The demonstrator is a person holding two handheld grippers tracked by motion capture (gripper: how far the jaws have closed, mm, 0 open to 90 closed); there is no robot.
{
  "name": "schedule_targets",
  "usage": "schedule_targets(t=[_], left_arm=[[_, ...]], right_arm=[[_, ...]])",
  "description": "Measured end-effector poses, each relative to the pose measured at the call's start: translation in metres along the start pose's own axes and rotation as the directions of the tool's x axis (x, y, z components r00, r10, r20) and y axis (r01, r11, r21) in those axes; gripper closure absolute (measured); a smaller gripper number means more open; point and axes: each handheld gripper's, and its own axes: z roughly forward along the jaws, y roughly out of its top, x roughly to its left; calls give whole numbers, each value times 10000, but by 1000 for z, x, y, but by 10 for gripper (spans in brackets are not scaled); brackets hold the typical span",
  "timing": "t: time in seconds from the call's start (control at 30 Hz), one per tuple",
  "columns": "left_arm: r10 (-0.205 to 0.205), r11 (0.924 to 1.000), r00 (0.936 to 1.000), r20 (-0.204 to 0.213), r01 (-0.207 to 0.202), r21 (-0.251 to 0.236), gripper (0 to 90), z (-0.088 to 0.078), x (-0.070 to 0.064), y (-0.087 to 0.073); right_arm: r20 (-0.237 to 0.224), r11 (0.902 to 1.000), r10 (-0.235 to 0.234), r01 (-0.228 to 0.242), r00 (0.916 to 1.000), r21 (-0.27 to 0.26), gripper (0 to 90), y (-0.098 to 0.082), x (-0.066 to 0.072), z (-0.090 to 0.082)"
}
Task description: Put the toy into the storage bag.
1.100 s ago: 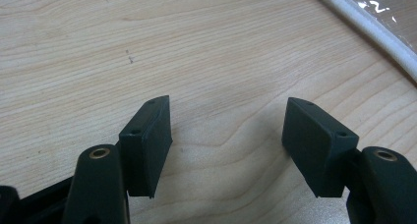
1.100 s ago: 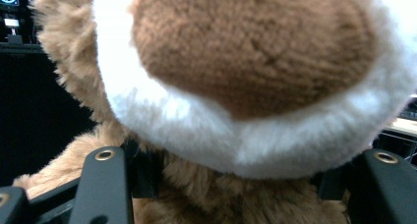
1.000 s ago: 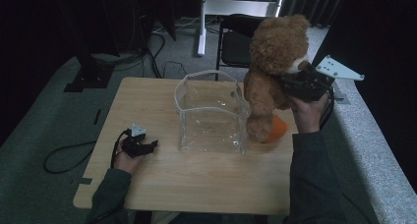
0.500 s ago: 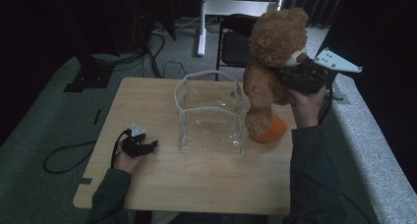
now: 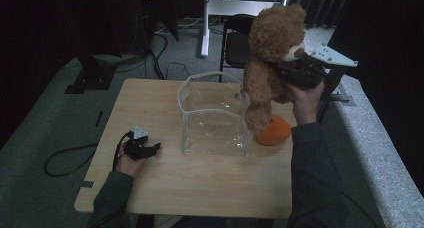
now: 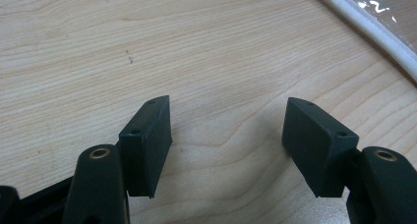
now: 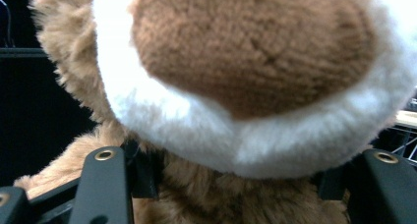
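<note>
Since the earlier frames the right gripper [image 5: 292, 74] has carried the teddy bear [image 5: 272, 53] up and a little toward the middle of the table [image 5: 200, 183]; a second ago the bear's foot sat low beside the orange ball [image 5: 272, 130], and now it hangs at the right rim of the clear plastic box [image 5: 215, 115]. The left gripper [image 5: 142, 149] has not shifted.

In the right gripper view the black jaws are sunk into the bear's [image 7: 255, 76] fur just under the muzzle, one on each side, clamped on the neck. The plush is shaggy and tan, with a white muzzle and a darker brown, short-pile nose patch. It hangs upright over the table's far right part, head well above the box.

The left gripper [image 6: 226, 140] rests near the table's left edge, jaws spread wide with only pale wood grain between the flat pads.

The box is soft-walled, transparent and white-edged, standing open-topped at mid-table. The ball lies touching its right side.
</note>
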Motion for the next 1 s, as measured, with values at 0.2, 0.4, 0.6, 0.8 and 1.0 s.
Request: schedule_targets(t=[0.2,0.4,0.6,0.8,1.0], left_arm=[[-2,10000,10000,-2,2,-2,362,0,0,0],[-3,10000,10000,0,3,-3,362,0,0,0],[-5,10000,10000,0,5,-4,362,0,0,0],[-3,10000,10000,-1,3,-3,362,0,0,0],[-10,10000,10000,-7,10,-3,362,0,0,0]], right_arm=[[97,9999,147,-147,9998,9,359,-1,-4,6],[110,9998,186,-187,9998,84,359,-2,-9,13],[199,9995,310,-313,9993,104,358,-1,-11,20],[215,9987,493,-495,9986,76,359,0,-15,26],[339,9988,480,-483,9983,70,359,2,-17,32]])
